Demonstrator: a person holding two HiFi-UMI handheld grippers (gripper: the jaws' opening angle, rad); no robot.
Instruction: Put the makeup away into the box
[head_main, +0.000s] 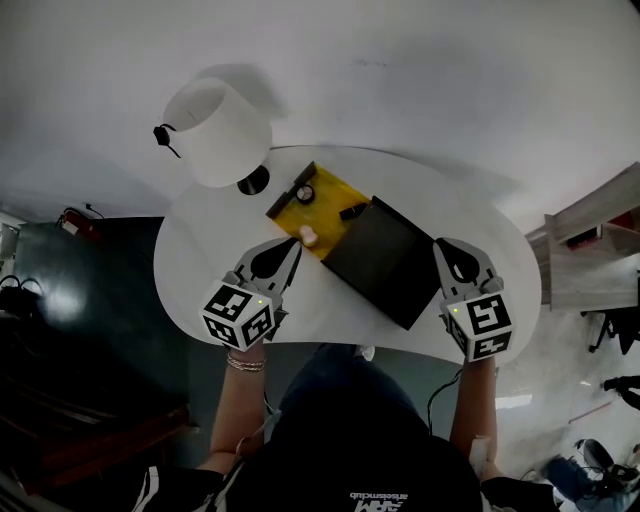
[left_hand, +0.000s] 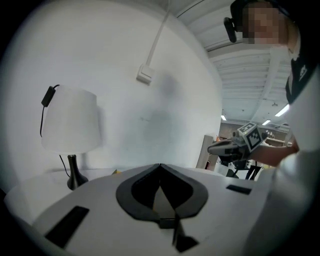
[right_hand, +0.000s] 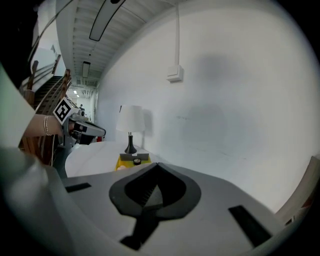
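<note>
Both grippers hang over the near edge of the white bench (head_main: 200, 250), one on each side of the box (head_main: 335, 190). They are apart from it and touch nothing.

Left gripper (head_main: 296, 244): jaws closed to a point, nothing between them. It sits at lower left of the box and points toward it.

Right gripper (head_main: 439, 244): jaws also fully closed and empty. It sits at the right of the black lid (head_main: 385, 262).

Judgement: neither gripper is in a working grip. This looks like a pause between steps or the end of the job, not a carry.

Box: yellow inside, lying at frame centre. The lid lies flat and open at its lower right and touches the yellow part (probably hinged there, though I cannot confirm it).

Contents:
- a small round piece (head_main: 305, 193) at the upper left end
- a dark piece (head_main: 352, 212) near the lid side
- a pale piece (head_main: 309, 235) at the lower corner, just beside the left gripper's tips

I cannot tell what kind of makeup each piece is. I see none loose on the bench outside the box.

The lamp (head_main: 218, 130) stands at upper left, well clear of the grippers.

Judgement: the makeup looks stowed, and closing the lid would be the step left.
</note>
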